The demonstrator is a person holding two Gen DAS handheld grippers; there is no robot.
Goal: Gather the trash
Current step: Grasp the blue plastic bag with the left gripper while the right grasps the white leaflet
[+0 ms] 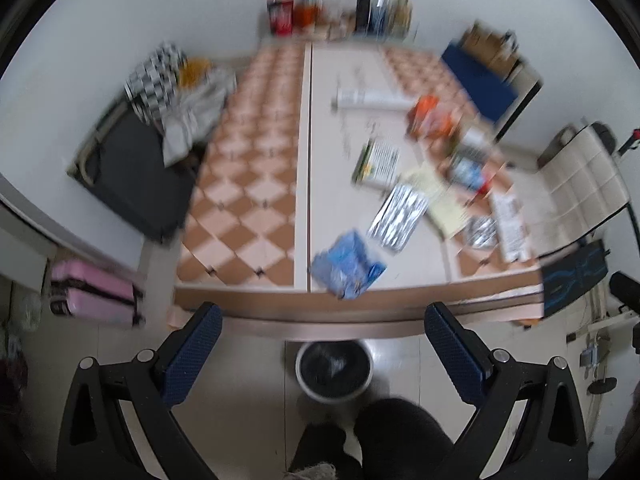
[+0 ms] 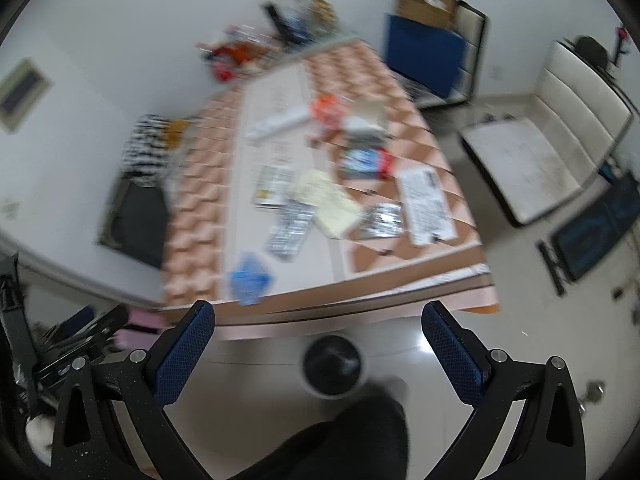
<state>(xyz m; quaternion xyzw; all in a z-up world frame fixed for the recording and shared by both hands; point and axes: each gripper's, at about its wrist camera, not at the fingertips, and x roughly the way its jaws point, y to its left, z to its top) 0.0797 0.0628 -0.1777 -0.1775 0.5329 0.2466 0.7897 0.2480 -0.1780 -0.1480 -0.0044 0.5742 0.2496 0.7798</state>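
Note:
Both views are blurred. A long table (image 1: 240,184) (image 2: 404,268) carries scattered trash: a blue wrapper (image 1: 347,266) (image 2: 251,276) at the near edge, a silver foil bag (image 1: 397,216) (image 2: 290,228), a yellow paper (image 1: 440,200) (image 2: 332,204), crumpled foil (image 1: 482,232) (image 2: 380,220), an orange packet (image 1: 428,114) (image 2: 326,110). A round bin with a black liner (image 1: 334,370) (image 2: 334,366) stands on the floor below the table edge. My left gripper (image 1: 324,344) and right gripper (image 2: 318,344) are both open and empty, high above the bin.
A pink suitcase (image 1: 94,292) stands on the floor at left. A dark chair with clothes (image 1: 140,176) is left of the table. A cream sofa (image 2: 552,140) and a blue board (image 2: 424,52) are at right. Bottles and boxes (image 1: 340,8) line the far end. My dark-trousered leg (image 1: 396,436) is beside the bin.

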